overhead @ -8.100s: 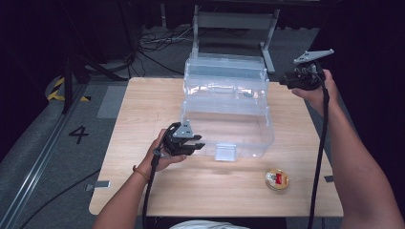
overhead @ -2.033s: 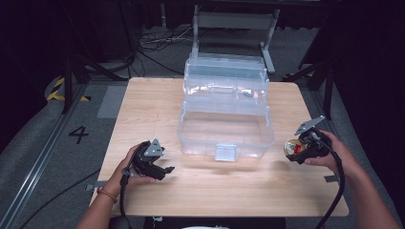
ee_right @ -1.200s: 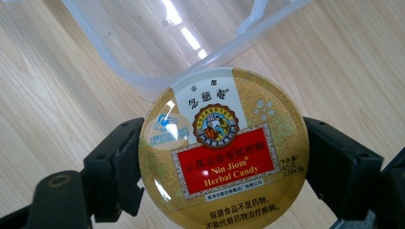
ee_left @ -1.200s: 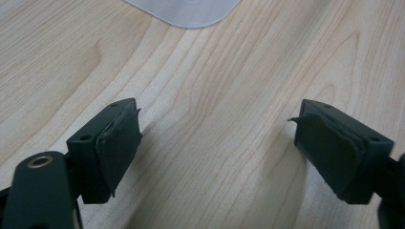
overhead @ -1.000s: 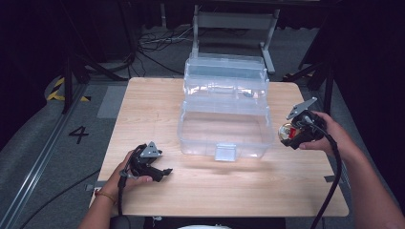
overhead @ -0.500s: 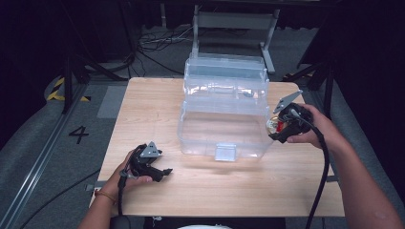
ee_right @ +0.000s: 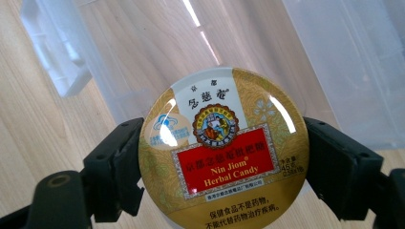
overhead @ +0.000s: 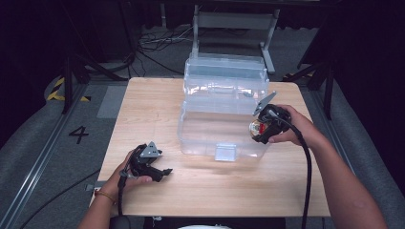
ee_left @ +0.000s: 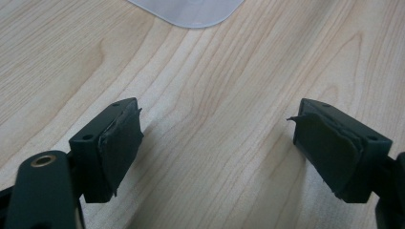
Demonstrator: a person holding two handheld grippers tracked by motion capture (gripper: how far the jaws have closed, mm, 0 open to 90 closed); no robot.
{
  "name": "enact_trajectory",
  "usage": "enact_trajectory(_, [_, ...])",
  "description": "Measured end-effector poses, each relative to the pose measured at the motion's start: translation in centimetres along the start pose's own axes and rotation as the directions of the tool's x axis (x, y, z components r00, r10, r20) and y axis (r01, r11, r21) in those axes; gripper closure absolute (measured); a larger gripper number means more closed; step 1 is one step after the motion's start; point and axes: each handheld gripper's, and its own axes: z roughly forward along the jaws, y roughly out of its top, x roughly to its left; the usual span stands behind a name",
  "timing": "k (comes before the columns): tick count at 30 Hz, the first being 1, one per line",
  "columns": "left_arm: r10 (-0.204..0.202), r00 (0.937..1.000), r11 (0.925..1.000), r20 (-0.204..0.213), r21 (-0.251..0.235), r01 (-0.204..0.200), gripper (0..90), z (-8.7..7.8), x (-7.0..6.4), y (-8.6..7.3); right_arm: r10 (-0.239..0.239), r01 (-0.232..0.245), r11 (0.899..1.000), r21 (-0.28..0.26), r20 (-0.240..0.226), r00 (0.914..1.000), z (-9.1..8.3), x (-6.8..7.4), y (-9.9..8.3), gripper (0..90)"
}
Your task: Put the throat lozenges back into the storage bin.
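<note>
A round gold and red candy tin labelled Nin Jiom Herbal Candy sits between the black jaws of my right gripper, which is shut on it. In the high view that right gripper holds the candy tin in the air over the right front corner of a clear plastic box. The box stands open on the wooden table, its lid raised at the back. My left gripper rests low at the table's front left, jaws open with nothing between them, seen closer as the left gripper.
The clear box has a front latch facing me. A grey metal stand is behind the table. Cables trail from both grippers. Dark floor with a painted 4 lies to the left.
My right gripper picked the candy tin off the table's front right and carried it up and leftward to the box's right front corner. The left gripper drew back and has held still since.
</note>
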Motion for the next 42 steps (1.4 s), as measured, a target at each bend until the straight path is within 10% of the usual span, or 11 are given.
enact_trajectory(42, [0.001,1.0,1.0,0.001,0.0,-0.001,17.1,0.0,0.0,0.0,0.018,-0.012,0.996,0.089,-0.07,0.9973,3.2,-1.8,-1.0,20.2])
